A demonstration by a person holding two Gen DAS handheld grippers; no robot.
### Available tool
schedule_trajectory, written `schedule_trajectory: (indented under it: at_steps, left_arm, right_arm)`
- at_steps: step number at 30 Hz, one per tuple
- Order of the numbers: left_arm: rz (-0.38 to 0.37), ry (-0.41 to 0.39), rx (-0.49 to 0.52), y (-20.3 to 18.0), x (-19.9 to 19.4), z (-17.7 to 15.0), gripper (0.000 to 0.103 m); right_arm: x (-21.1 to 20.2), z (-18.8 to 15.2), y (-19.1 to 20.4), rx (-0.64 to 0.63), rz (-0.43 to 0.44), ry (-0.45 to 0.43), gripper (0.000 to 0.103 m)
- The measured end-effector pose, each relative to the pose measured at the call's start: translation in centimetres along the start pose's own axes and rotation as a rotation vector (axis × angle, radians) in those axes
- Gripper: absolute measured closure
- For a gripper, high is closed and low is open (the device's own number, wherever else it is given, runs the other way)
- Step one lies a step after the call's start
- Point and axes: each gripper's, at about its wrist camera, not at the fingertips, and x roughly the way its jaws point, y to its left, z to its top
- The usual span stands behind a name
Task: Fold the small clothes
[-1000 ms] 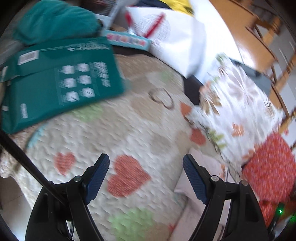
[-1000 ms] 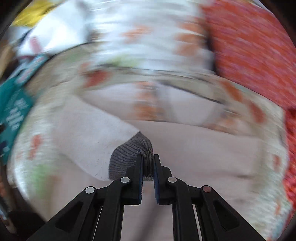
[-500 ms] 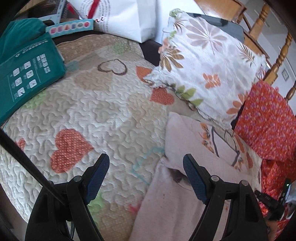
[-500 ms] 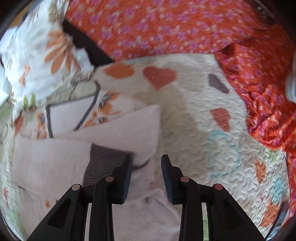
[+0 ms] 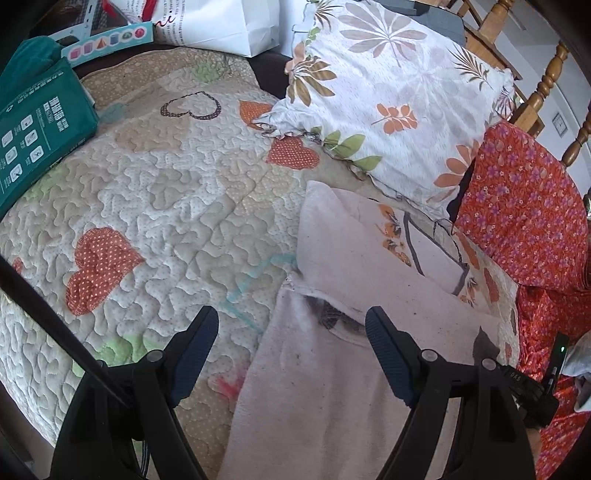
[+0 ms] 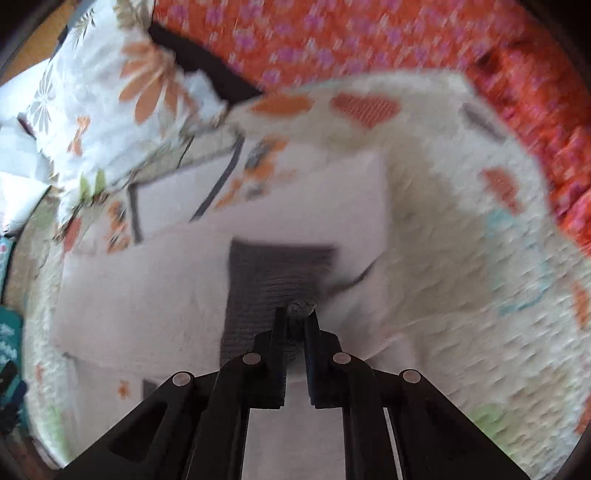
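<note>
We see our right gripper (image 6: 295,317) clenched on the grey ribbed cuff (image 6: 273,280) of the pale pink garment (image 6: 147,295); its jaws have just closed, and a tuft of grey knit shows pinched between the tips. The right wrist view is blurred, so we cannot tell how much cloth is caught. Our left gripper (image 5: 291,343) stands wide and released, holding nothing, its blue pads (image 5: 388,354) hanging above the pink garment's near edge and the quilt (image 5: 166,206) beside it.

The garment lies partly folded on the heart-patterned quilt, its printed front (image 5: 413,240) turned toward the pillows. We count one garment, two grippers, one leaf-print pillow (image 5: 399,96), one red flowered cushion (image 5: 524,221), one teal packet (image 5: 33,125), one white paper bag (image 5: 229,26) and one small teal box (image 5: 110,40) at the far edge.
</note>
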Motion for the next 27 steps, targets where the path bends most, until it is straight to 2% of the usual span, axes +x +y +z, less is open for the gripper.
schedule_trajectory:
  at_steps: [2,5,6,7,9,14,17,20,24,27]
  left_arm:
    - [0.006,0.005,0.026,-0.7,0.3,-0.3,0.022]
    - [0.009,0.028,0.057,-1.5,0.8,-1.2,0.022]
    - [0.009,0.037,0.069,-1.8,1.0,-1.5,0.022]
    - [0.01,0.049,0.091,-2.2,1.3,-2.1,0.022]
    - [0.012,0.069,0.135,-3.0,1.7,-3.1,0.022]
    - [-0.02,0.13,0.28,-5.5,2.4,-7.1,0.022]
    - [-0.042,0.143,0.367,-6.8,2.3,-9.7,0.022]
    - [-0.033,0.137,0.445,-7.6,2.5,-12.0,0.022]
    - [0.003,0.167,0.48,-7.3,3.5,-14.1,0.022]
    - [0.009,0.139,0.506,-7.2,3.3,-14.6,0.021]
  right_arm:
    - [-0.4,0.3,-0.6,0.002,-0.058,-0.011,0.093]
    - [-1.3,-0.1,-1.0,-0.031,-0.15,-0.033,0.085]
    - [-2.0,-0.5,-1.4,-0.034,-0.154,-0.05,0.078]
    - [-2.7,-1.0,-1.8,-0.03,-0.137,-0.063,0.068]
    - [-4.5,-2.5,-2.9,-0.015,-0.088,-0.075,0.058]
    - [-6.5,-6.9,-3.1,-0.102,-0.047,-0.04,0.057]
    - [-6.3,-10.1,-2.5,-0.154,-0.022,-0.01,0.057]
    - [-5.2,-12.4,-2.1,-0.195,-0.046,0.003,0.057]
    - [-4.2,-13.3,-2.0,-0.235,-0.082,0.009,0.056]
    - [-4.2,-13.5,-1.6,-0.286,-0.106,0.005,0.052]
